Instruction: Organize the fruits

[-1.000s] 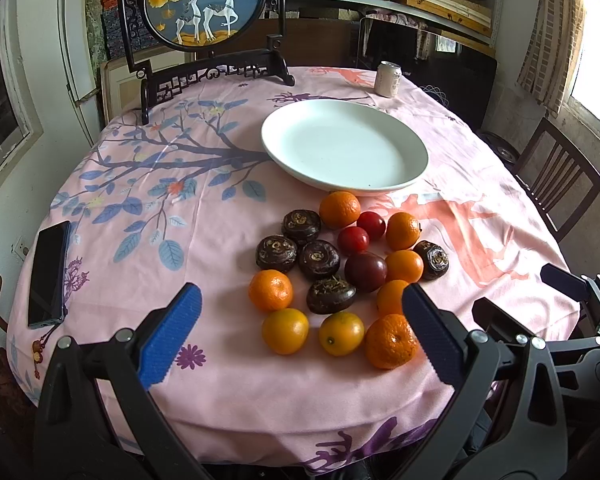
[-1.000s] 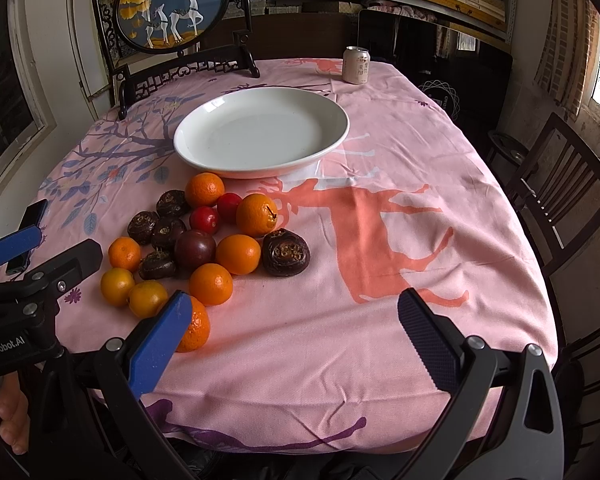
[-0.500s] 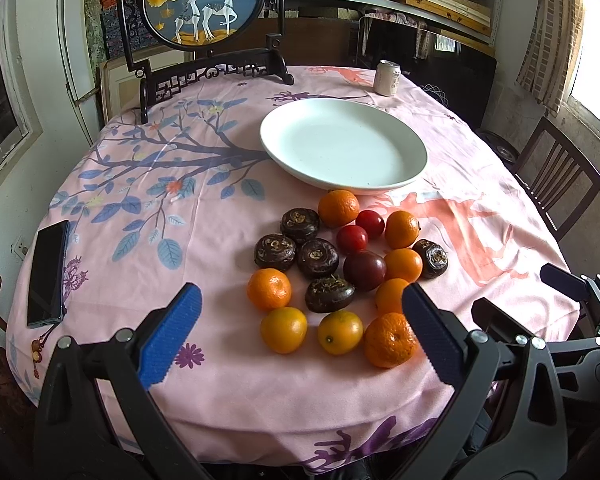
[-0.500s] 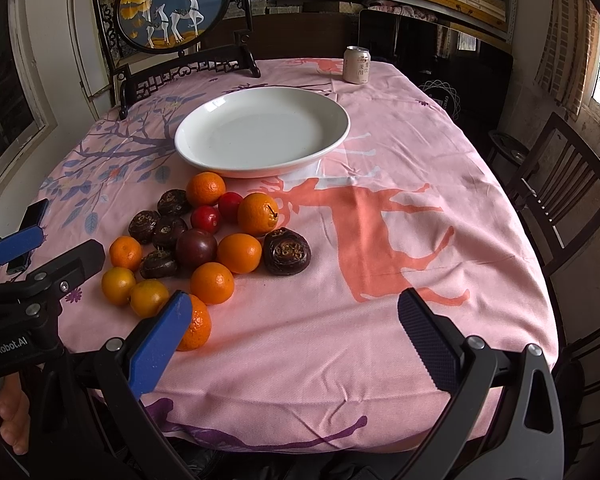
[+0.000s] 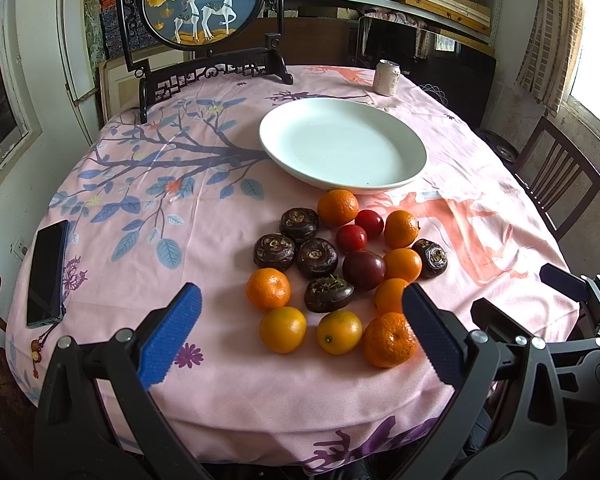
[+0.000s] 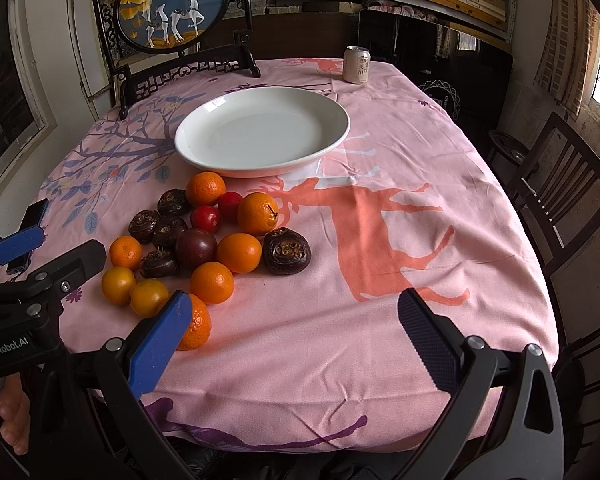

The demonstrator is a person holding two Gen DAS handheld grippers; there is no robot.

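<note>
Left gripper (image 5: 300,332) spread wide, right gripper (image 6: 292,332) likewise, both holding nothing; fruit pile (image 5: 340,272) beside, perhaps touching, white plate (image 5: 416,152)

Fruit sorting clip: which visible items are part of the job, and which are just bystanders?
Part of the job: oranges, dark water chestnuts, red tomatoes, purple plum, white plate, left gripper, right gripper.

Bystanders: phone, drink can, deer screen.
</note>
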